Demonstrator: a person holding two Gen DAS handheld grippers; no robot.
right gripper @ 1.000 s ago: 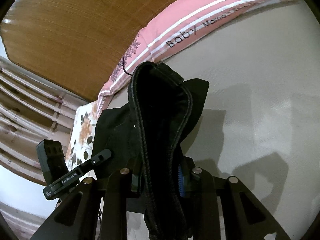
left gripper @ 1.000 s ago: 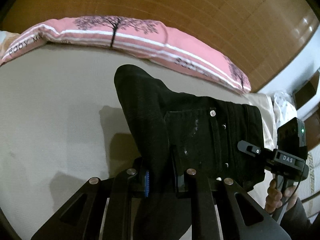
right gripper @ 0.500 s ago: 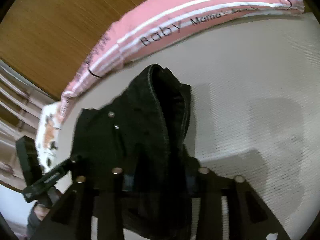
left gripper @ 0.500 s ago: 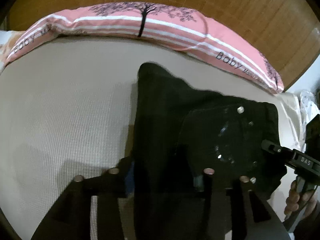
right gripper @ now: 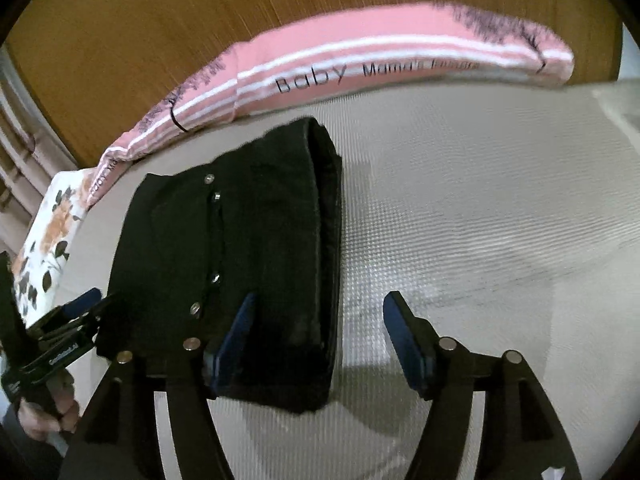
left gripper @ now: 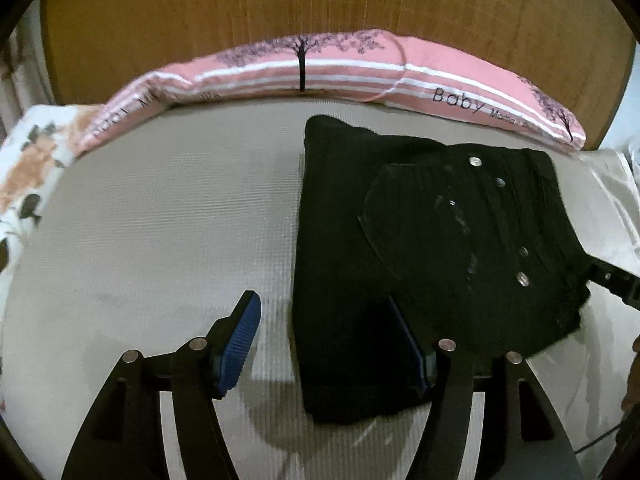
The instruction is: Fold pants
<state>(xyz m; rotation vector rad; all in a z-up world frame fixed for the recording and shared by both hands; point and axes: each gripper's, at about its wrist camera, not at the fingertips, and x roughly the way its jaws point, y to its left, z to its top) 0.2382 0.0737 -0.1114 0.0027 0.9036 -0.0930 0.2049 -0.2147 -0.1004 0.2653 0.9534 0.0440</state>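
Note:
Black pants [left gripper: 420, 248] lie folded in a compact stack on the beige mattress [left gripper: 160, 232], button fly facing up. My left gripper [left gripper: 326, 344] is open over the stack's near left corner, its right finger resting on the cloth. In the right wrist view the pants [right gripper: 240, 256] lie left of centre, and my right gripper [right gripper: 318, 340] is open over the stack's near right edge. Each gripper shows at the edge of the other's view: the right one [left gripper: 612, 284] and the left one [right gripper: 68, 320].
A pink striped pillow [left gripper: 360, 68] runs along the wooden headboard [left gripper: 320, 0] behind the pants. A floral pillow [left gripper: 28, 168] lies at the far left. White bedding [left gripper: 616, 184] bunches at the right edge.
Both grippers held the pants lifted and pinched shut. Now the pants lie flat on the mattress and both grippers have opened and let go.

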